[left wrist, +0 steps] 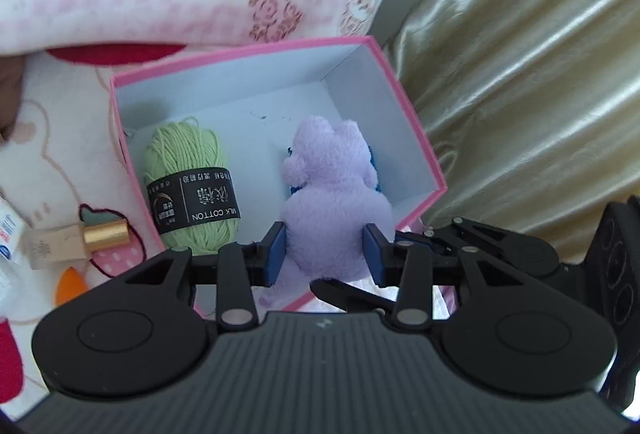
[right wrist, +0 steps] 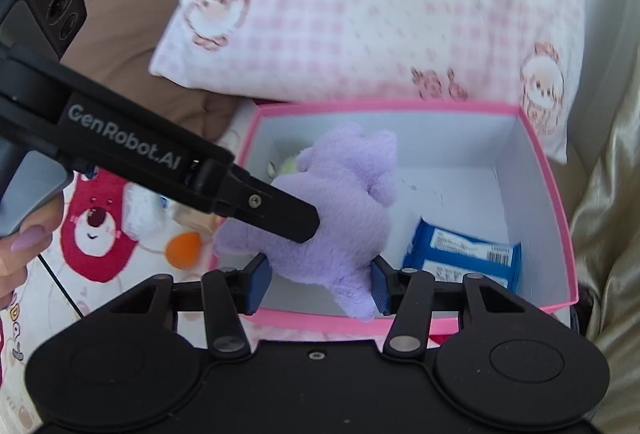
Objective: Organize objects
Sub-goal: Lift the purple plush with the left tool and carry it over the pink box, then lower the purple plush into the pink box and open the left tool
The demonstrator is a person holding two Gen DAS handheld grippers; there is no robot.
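A purple plush toy point(left wrist: 334, 193) hangs over the open pink box point(left wrist: 248, 51), which is white inside. My left gripper point(left wrist: 325, 254) is shut on the plush's lower body. In the right wrist view the plush point(right wrist: 340, 201) shows with the left gripper point(right wrist: 308, 224) clamped on it from the left. My right gripper point(right wrist: 316, 286) has its jaws on either side of the plush's lower end, spread wide. A green yarn ball point(left wrist: 192, 181) with a black label lies in the box's left part. A blue snack packet point(right wrist: 464, 258) lies in the right part.
A pink checked pillow point(right wrist: 380, 5) lies behind the box. Shiny gold fabric point(left wrist: 532, 73) is to the right. On the printed blanket left of the box lie a gold-capped bottle point(left wrist: 80, 238), an orange thing point(right wrist: 184, 248) and a white packet point(left wrist: 8, 230).
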